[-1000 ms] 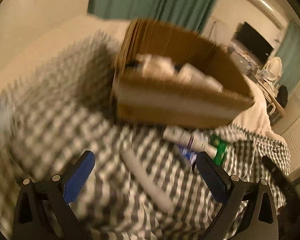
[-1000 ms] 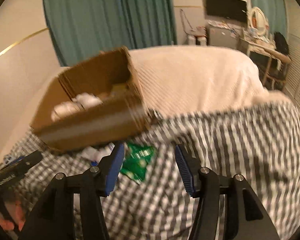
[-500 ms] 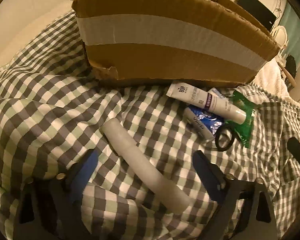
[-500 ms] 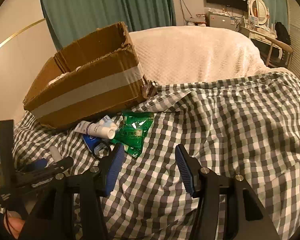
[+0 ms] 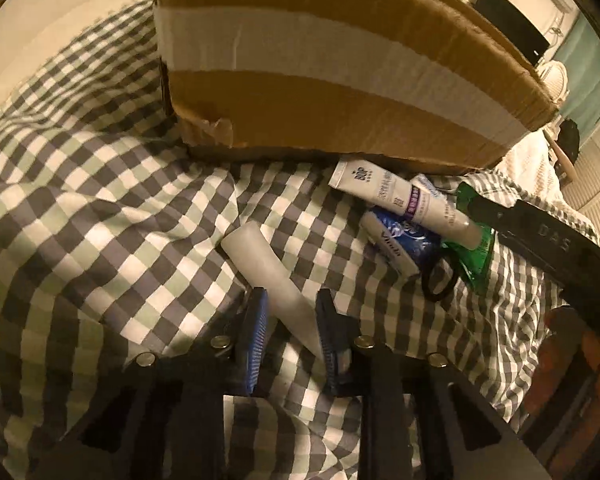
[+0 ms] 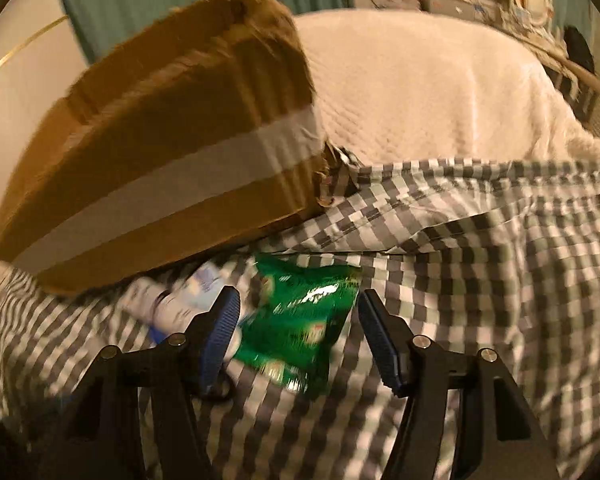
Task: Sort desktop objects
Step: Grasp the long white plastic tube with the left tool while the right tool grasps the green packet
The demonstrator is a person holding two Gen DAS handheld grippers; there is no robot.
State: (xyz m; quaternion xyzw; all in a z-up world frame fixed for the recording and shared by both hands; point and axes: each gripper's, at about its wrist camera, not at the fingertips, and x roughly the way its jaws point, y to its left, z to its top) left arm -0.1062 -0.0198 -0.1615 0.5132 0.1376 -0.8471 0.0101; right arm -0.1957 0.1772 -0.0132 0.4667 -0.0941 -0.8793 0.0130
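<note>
A white stick-shaped tube (image 5: pixel 268 272) lies on the checked cloth, and my left gripper (image 5: pixel 292 300) is shut on its near end. Behind it stands a taped cardboard box (image 5: pixel 340 80). In front of the box lie a white cream tube (image 5: pixel 404 204), a blue tissue pack (image 5: pixel 400 248), a black hair tie (image 5: pixel 440 280) and a green packet (image 5: pixel 476 256). In the right wrist view my right gripper (image 6: pixel 298 308) is open with its fingers on either side of the green packet (image 6: pixel 300 320), just above it. The cream tube (image 6: pixel 172 304) lies to its left.
The checked cloth (image 5: pixel 100 200) covers a bed, with a white blanket (image 6: pixel 420 100) beyond it. The box (image 6: pixel 172 160) stands close behind the small items. The right gripper's black frame (image 5: pixel 548 240) shows at the right edge of the left wrist view.
My left gripper has moved in and closed on the white stick tube. My right gripper has moved forward and down to straddle the green packet.
</note>
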